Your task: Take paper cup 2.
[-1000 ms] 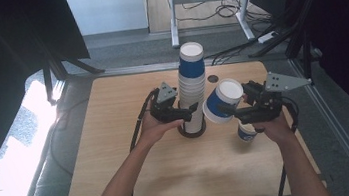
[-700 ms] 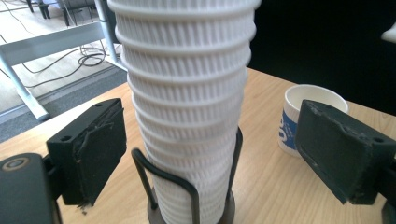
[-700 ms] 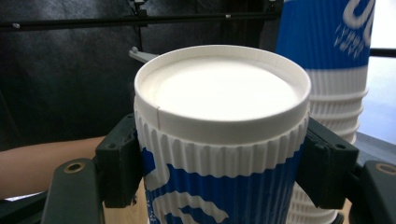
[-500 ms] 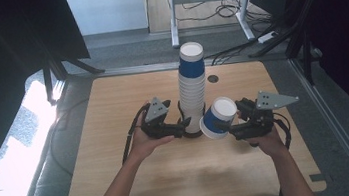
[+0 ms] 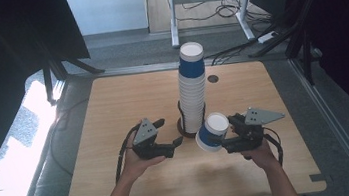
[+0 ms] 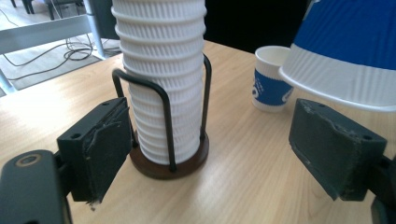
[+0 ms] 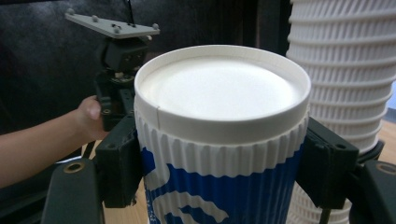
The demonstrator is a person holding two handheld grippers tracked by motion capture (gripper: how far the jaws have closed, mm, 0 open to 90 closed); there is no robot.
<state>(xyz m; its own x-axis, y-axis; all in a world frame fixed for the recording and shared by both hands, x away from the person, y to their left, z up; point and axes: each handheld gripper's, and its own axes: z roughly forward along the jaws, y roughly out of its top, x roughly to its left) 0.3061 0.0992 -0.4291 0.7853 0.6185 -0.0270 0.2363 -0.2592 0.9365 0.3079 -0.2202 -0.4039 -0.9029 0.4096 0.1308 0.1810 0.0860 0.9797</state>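
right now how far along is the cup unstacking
Done: one cup already stands upright on the table. In hand: the right gripper is clamped on a second blue cup, upside down, beside the stack. The left gripper, jaws just closing with nothing between them, faces the wire holder. Left: a tall stack remains in the holder.

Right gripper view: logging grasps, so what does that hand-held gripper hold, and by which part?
The right hand-held gripper holds a blue-and-white paper cup, jaws clamped on opposite sides of its ribbed wall below the rim.
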